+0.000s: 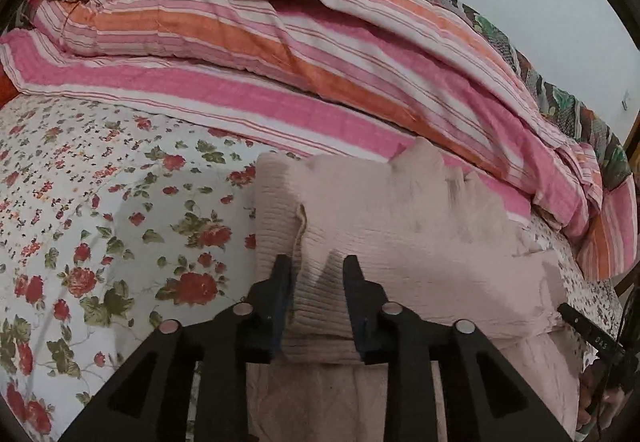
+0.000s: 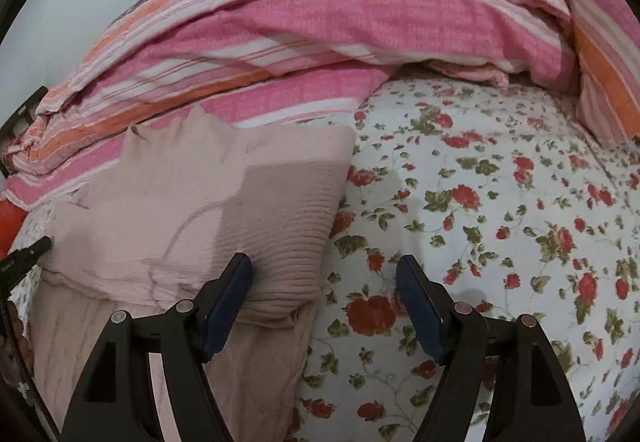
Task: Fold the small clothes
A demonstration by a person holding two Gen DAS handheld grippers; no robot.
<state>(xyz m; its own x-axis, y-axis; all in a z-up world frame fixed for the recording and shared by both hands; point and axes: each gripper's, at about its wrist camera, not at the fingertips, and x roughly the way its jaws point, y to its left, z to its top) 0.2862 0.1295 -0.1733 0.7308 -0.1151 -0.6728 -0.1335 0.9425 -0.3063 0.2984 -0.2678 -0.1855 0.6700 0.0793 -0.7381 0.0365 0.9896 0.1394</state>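
- Left gripper (image 1: 318,270): jaws straddle a ribbed fold of the pale pink knit garment (image 1: 400,226), seemingly loosened.
- Right gripper (image 2: 325,270): jaws released, empty.
- Garment lies folded on the floral bedsheet (image 2: 480,201).

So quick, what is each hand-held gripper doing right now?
Left hand-held gripper: jaws partly open astride a fold of the pink knit top, not clearly pinching it.
Right hand-held gripper: open, holding nothing.
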